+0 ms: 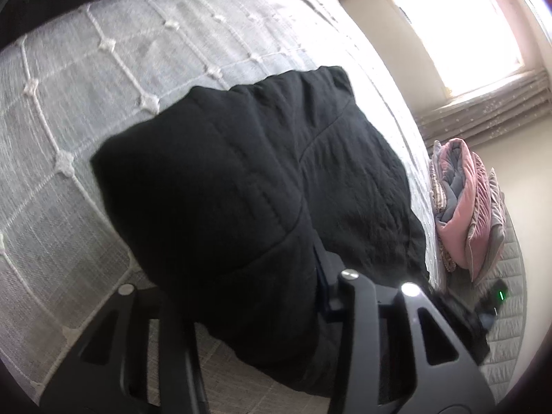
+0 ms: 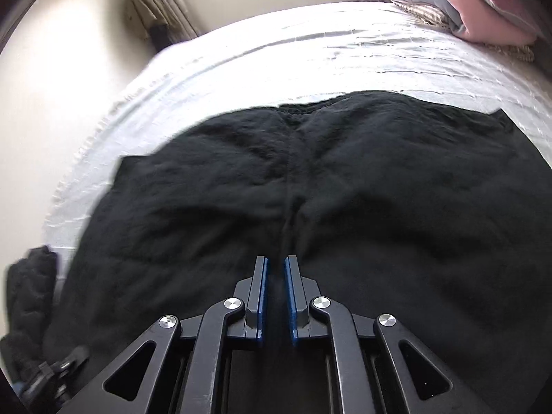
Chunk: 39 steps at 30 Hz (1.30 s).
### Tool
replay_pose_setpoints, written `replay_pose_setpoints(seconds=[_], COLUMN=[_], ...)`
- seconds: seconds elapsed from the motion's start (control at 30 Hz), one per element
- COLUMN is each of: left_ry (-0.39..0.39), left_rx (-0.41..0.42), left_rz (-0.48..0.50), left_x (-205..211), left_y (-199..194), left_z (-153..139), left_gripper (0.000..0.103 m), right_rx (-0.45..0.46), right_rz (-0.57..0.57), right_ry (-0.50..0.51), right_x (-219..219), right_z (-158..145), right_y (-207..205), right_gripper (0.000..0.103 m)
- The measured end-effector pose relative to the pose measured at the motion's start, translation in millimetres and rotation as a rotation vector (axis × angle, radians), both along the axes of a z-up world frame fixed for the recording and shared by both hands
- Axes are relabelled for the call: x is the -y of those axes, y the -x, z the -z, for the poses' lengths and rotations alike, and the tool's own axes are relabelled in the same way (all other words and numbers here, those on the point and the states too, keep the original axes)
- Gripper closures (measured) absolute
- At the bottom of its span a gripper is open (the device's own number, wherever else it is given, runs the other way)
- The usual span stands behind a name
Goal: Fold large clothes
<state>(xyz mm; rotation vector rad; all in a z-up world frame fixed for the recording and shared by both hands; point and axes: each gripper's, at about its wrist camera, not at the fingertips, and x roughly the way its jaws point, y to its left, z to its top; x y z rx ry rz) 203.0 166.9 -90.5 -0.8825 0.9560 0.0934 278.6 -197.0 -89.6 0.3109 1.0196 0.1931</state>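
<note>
A large black quilted garment point(image 1: 248, 179) lies on the white bedspread point(image 1: 86, 103). In the left wrist view it drapes over my left gripper point(image 1: 310, 276) and hides the fingertips, so the jaws seem closed on its edge. In the right wrist view the same black garment point(image 2: 345, 189) fills the middle of the frame. My right gripper point(image 2: 276, 265) is nearly shut, its blue pads point(image 2: 263, 286) pinching a raised fold of the fabric along the centre seam.
A folded pink and grey quilt point(image 1: 465, 207) lies at the bed's far end, also in the right wrist view point(image 2: 465, 3). A bright window point(image 1: 455, 24) and curtains stand behind. More dark clothing point(image 2: 27, 293) lies at the left bed edge.
</note>
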Motion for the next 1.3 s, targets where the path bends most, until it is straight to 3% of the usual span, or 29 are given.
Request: replay_pose_setpoints(seconds=[0.2, 0.33, 0.4, 0.5, 0.7, 0.8, 0.9, 1.03, 1.17, 1.3], left_ry=[-0.006, 0.042, 0.048, -0.021, -0.176, -0.249, -0.308, -0.435, -0.524, -0.638], left_rx=[0.019, 0.015, 0.042, 0.107, 0.265, 0.328, 0.383, 0.494, 0.586, 0.687], left_rz=[0.01, -0.025, -0.041, -0.019, 0.033, 0.061, 0.093, 0.178, 0.275, 0.434], left_x=[3, 1, 1, 12, 39, 55, 73, 117, 172, 250], left_y=[-7, -7, -3, 0, 5, 5, 4, 12, 18, 24], left_z=[-1, 6, 2, -16, -61, -81, -103, -145, -182, -211], left_gripper=[0.06, 0.061, 0.068, 0.075, 0.079, 0.079, 0.08, 0.08, 0.081, 0.081], right_rx=[0.024, 0.027, 0.001, 0.008, 0.06, 0.092, 0.125, 0.17, 0.187, 0.184], right_rz=[0.112, 0.215, 0.216, 0.238, 0.265, 0.329, 0.424, 0.594, 0.692, 0.765], right_ry=[-0.062, -0.101, -0.139, -0.192, -0.299, -0.348, -0.483, -0.606, -0.696, -0.756], right_x=[53, 94, 108, 118, 150, 180, 217, 273, 312, 339], right_z=[-25, -5, 9, 11, -5, -12, -13, -11, -2, 11], right_y=[89, 124, 129, 129, 146, 159, 174, 205, 228, 245], right_gripper=[0.087, 0.085, 0.087, 0.086, 0.086, 0.085, 0.085, 0.085, 0.085, 0.085])
